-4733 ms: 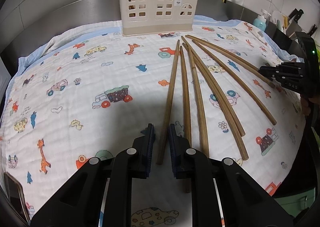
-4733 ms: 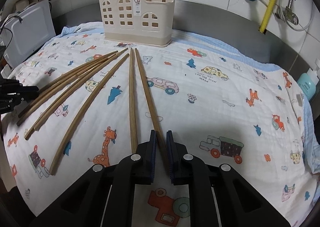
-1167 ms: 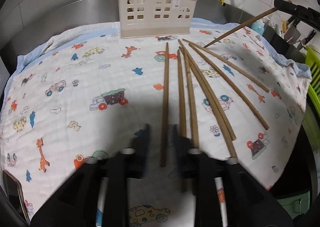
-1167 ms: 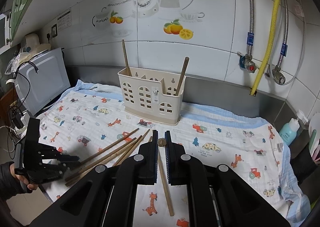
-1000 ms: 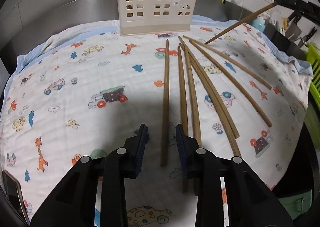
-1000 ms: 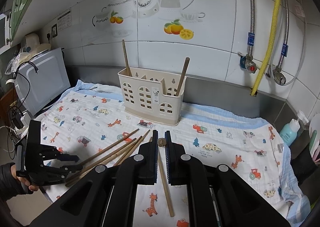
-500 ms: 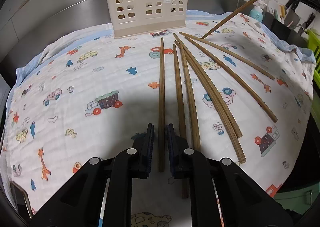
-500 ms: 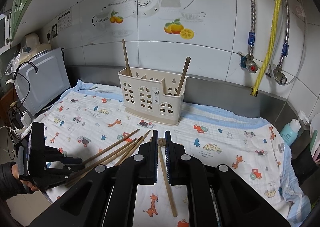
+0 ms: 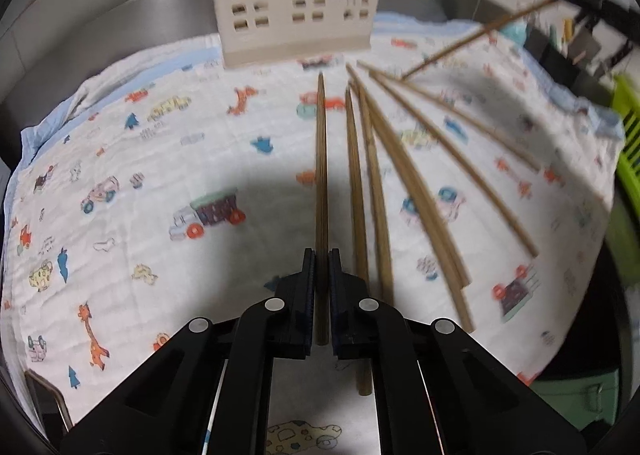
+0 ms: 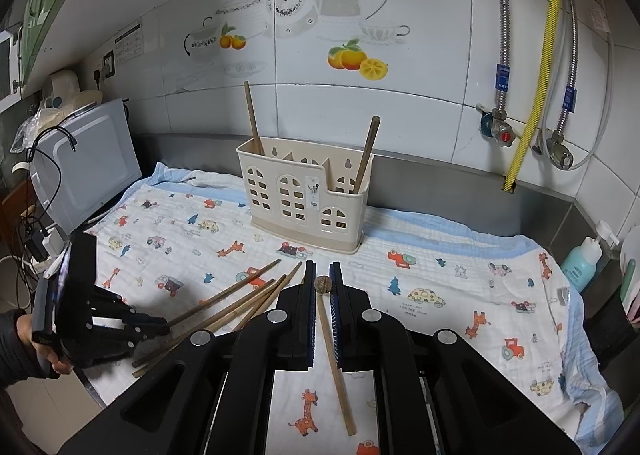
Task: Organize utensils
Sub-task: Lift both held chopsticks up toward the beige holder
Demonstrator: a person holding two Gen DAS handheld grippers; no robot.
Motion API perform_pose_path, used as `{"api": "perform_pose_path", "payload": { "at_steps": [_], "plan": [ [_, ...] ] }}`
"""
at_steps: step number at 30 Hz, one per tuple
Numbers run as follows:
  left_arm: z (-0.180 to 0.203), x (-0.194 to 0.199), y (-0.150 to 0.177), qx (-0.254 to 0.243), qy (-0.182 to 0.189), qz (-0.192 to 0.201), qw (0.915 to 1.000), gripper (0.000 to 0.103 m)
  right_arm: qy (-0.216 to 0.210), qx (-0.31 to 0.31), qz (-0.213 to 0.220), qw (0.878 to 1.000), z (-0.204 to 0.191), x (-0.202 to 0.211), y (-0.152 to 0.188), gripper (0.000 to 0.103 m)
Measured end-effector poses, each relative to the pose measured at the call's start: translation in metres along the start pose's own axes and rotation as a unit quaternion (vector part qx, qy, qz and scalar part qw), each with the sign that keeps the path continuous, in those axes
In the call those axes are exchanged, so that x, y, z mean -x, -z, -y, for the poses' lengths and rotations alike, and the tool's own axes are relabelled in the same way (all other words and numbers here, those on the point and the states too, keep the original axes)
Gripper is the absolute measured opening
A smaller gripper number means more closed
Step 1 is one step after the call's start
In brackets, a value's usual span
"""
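A cream utensil holder (image 9: pixel 296 3) (image 10: pixel 304 199) stands at the back of the printed cloth, with one chopstick (image 10: pixel 252 119) at its left end and one (image 10: pixel 366 155) at its right end. Several wooden chopsticks (image 9: pixel 372 183) lie fanned on the cloth. My left gripper (image 9: pixel 321 267) is shut on the leftmost chopstick (image 9: pixel 321 159) near its thick end. It also shows in the right wrist view (image 10: pixel 160 322). My right gripper (image 10: pixel 322 287) is shut on a chopstick (image 10: pixel 334 355) and holds it raised above the cloth. That chopstick also shows in the left wrist view (image 9: pixel 476 35), slanting in the air.
The cloth (image 9: pixel 160 159) covers a steel counter against a tiled wall. A microwave (image 10: pixel 80 171) stands at the left. A blue soap bottle (image 10: pixel 582 259) and pipes (image 10: pixel 532 67) are at the right. A green rack (image 9: pixel 630 135) is beyond the cloth's right edge.
My left gripper opened, moved forward around the leftmost chopstick and closed on it. My right gripper has held its chopstick raised throughout the last second, almost still.
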State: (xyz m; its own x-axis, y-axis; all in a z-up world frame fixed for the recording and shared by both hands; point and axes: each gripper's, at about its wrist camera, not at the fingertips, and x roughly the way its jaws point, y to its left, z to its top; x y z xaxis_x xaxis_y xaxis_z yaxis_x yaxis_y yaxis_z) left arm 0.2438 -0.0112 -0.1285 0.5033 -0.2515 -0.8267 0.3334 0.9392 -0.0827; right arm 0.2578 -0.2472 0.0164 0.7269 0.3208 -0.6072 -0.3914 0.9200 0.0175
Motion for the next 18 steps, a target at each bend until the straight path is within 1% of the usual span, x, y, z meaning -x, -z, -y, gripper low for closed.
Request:
{"api": "perform_pose_path", "payload": {
  "at_steps": [2, 5, 9, 12, 14, 18],
  "plan": [
    [-0.002, 0.011, -0.003, 0.012, 0.012, 0.019, 0.9997, 0.005, 0.001, 0.002, 0.001, 1.0, 0.0, 0.001, -0.001, 0.007],
    [-0.004, 0.034, -0.012, 0.028, 0.02, 0.056, 0.9978, 0.005, 0.0, 0.003, 0.006, 1.0, -0.002, 0.003, -0.004, 0.007],
    [-0.002, 0.059, -0.026, 0.033, 0.022, 0.11, 0.9932, 0.005, -0.003, 0.003, 0.016, 1.0, -0.006, 0.006, -0.009, 0.007],
    [0.001, 0.07, -0.037, 0.031, 0.028, 0.138, 0.9896, 0.005, -0.007, 0.004, 0.022, 1.0, -0.009, 0.008, -0.013, 0.007],
    [0.005, 0.073, -0.043, 0.024, 0.03, 0.148, 0.9882, 0.005, -0.009, 0.006, 0.025, 1.0, -0.011, 0.01, -0.017, 0.007],
    [0.008, 0.074, -0.052, 0.017, 0.03, 0.149, 0.9882, 0.005, -0.009, 0.012, 0.03, 0.999, -0.015, 0.011, -0.026, 0.007]
  ]
}}
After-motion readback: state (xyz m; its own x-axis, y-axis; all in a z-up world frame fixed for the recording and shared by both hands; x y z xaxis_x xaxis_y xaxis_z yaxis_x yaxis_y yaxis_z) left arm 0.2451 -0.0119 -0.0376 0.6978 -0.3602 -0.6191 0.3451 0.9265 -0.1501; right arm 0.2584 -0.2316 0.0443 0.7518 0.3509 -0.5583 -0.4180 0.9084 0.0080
